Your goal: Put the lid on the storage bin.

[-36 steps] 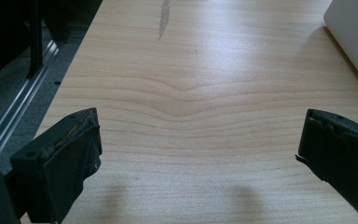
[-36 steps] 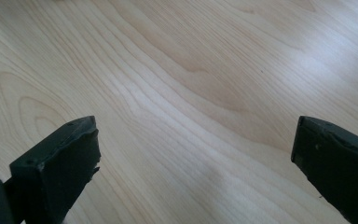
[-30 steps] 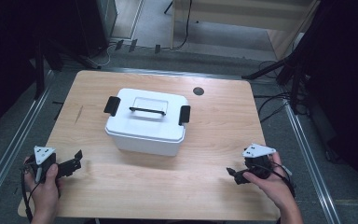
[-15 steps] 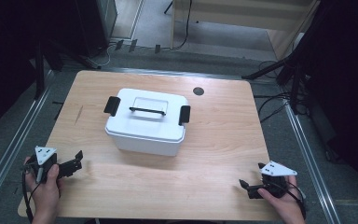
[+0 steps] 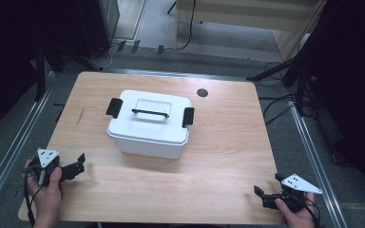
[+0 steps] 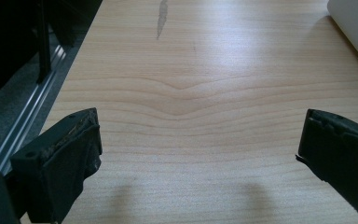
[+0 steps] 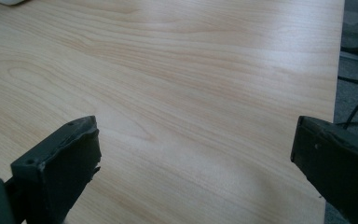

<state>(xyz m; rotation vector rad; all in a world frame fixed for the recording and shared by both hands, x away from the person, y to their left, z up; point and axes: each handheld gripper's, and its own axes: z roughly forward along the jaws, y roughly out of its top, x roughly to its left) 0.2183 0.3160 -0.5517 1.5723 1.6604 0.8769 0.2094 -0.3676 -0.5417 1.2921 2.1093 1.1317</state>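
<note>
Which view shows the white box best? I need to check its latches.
The high view: the whole box with both black latches and handle. The left gripper view catches only a white edge, the right gripper view a sliver.

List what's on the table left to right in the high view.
left gripper → white lidded box → small black disc → right gripper

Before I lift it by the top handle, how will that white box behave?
The white box looks like rigid plastic, so probably stiff. Its wide flat base suggests it won't tip or roll. Both black latches appear to be closed, so the lid should stay on; its weight can't be judged, contents being hidden.
</note>
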